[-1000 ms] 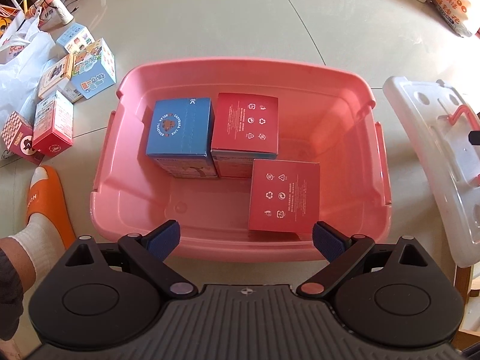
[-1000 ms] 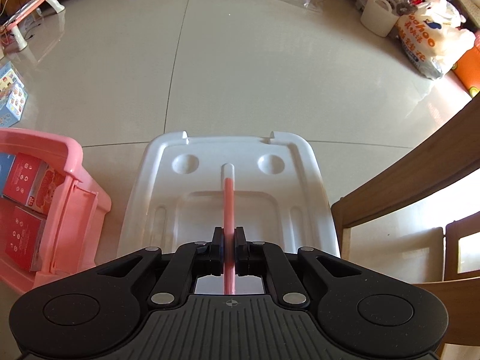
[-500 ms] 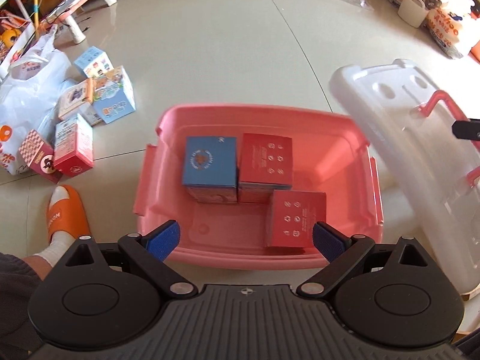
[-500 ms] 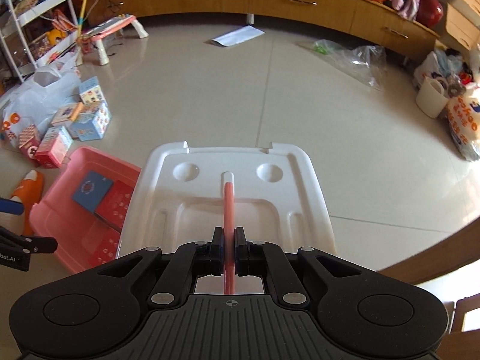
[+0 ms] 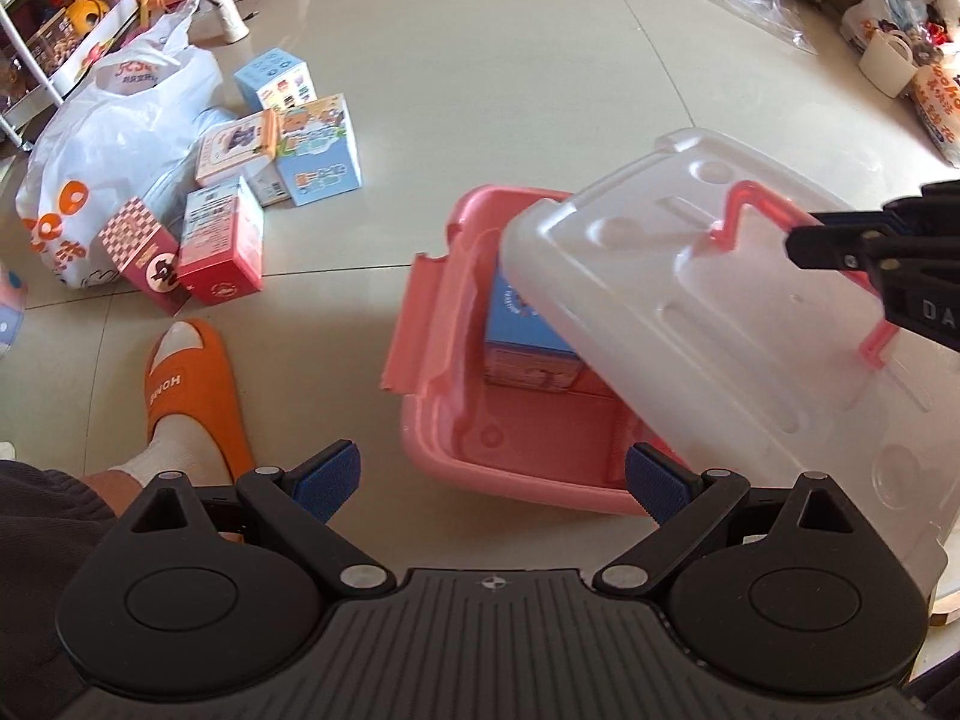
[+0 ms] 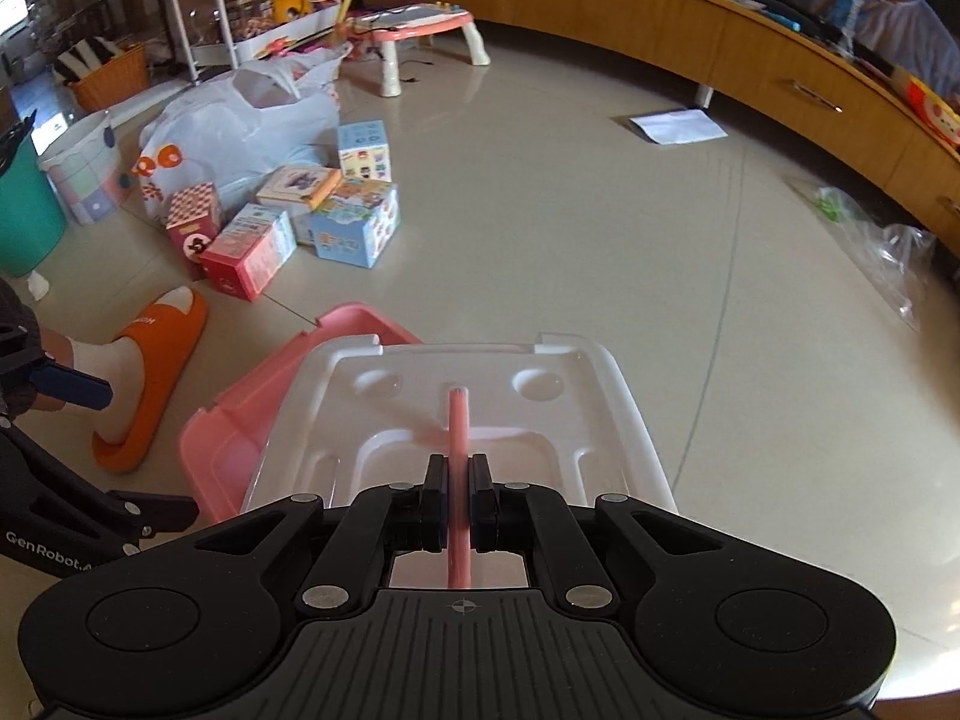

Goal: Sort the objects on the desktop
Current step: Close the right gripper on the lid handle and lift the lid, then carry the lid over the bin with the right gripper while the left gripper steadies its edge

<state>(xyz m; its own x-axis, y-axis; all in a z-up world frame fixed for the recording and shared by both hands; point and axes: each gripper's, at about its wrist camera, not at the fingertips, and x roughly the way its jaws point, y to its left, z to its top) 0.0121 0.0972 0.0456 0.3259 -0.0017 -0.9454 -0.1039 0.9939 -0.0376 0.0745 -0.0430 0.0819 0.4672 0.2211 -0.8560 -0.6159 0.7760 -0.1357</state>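
A pink storage bin (image 5: 456, 414) (image 6: 240, 420) sits on the tiled floor with a blue box (image 5: 516, 324) showing inside it. A translucent white lid (image 5: 750, 324) (image 6: 468, 420) hangs tilted over the bin's right part and hides the other boxes. My right gripper (image 6: 459, 501) (image 5: 840, 246) is shut on the lid's pink handle (image 6: 458, 420) (image 5: 762, 204). In the left wrist view my left gripper (image 5: 492, 480) stands open above the bin's near edge, with nothing between its fingers.
Several small boxes (image 5: 282, 150) (image 6: 336, 210) lie on the floor left of the bin, beside a white plastic bag (image 5: 108, 138) (image 6: 240, 120). A person's foot in an orange slipper (image 5: 192, 396) (image 6: 150, 366) stands near the bin. A wooden cabinet (image 6: 780, 60) runs along the far wall.
My right gripper has carried the lid up and leftwards, from beside the bin to over it, so it now covers the red boxes. My left gripper has drawn back and risen, still open.
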